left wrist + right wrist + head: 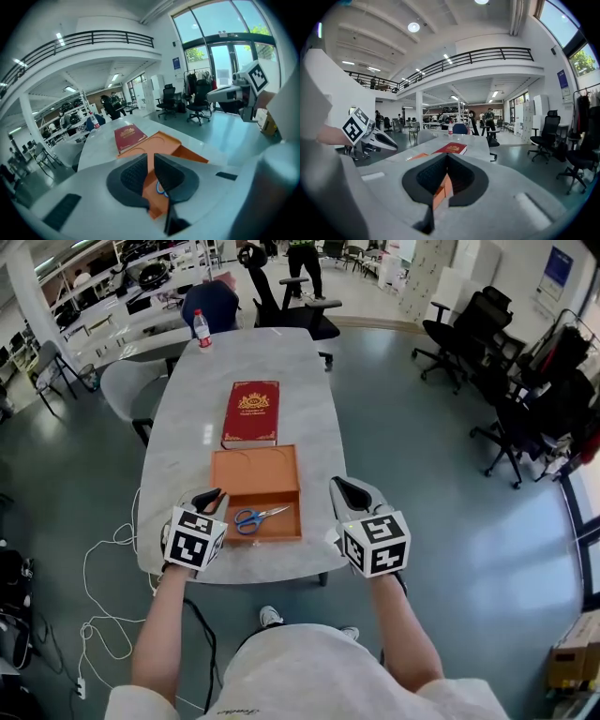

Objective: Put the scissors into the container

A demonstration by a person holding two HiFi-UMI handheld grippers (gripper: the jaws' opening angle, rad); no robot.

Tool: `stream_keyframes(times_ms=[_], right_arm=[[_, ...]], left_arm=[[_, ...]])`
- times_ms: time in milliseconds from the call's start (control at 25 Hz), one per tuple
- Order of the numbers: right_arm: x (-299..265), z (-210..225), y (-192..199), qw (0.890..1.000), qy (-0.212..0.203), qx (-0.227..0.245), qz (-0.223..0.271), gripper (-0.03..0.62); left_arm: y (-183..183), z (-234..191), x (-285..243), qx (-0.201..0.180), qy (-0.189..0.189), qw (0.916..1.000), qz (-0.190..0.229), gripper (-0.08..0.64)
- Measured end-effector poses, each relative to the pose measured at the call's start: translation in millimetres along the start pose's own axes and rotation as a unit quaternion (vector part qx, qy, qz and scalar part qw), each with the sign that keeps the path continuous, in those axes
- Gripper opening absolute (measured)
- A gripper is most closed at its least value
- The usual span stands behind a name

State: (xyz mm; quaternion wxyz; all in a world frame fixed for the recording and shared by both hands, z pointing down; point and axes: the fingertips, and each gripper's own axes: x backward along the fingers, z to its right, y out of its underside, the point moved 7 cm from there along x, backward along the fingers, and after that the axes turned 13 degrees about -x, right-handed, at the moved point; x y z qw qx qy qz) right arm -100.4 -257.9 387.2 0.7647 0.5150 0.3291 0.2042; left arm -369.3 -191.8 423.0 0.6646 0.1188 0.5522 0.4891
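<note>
Scissors (260,518) lying inside the orange container (255,474). Left gripper (210,496) just left of it, cracked a sliver, empty; right gripper (346,487) just right, clamped shut on nothing.

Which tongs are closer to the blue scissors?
The left tongs. They hover at the orange box's left edge, right by the scissors and their blue handles. The right tongs are past the box's other side.

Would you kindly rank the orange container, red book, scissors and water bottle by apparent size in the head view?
orange container
red book
scissors, water bottle: similar; the bottle stands farther off, so unsure.
</note>
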Motion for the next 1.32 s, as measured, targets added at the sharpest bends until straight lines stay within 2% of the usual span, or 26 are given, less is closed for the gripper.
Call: stream_keyframes(times_ms=[280,440,640,840,1320], right_arm=[[10,1,-6,1.000,-0.026,0.000,0.006,0.005],[14,5,-7,0.999,-0.037,-0.003,0.010,0.005],[17,8,-4,0.999,-0.047,-0.006,0.009,0.005],[22,9,-5,0.998,-0.057,-0.006,0.006,0.005],[31,15,-4,0.998,-0.060,-0.006,0.006,0.005]], left_arm=[[-8,8,33,0.063,-0.060,0.9951,0.047,0.034],[-7,13,49,0.108,-0.112,0.9848,0.078,0.029],[2,19,61,0.149,-0.146,0.9741,0.087,0.028],[3,26,70,0.174,-0.160,0.9676,0.089,0.028],[0,39,70,0.185,-0.164,0.9643,0.094,0.028]])
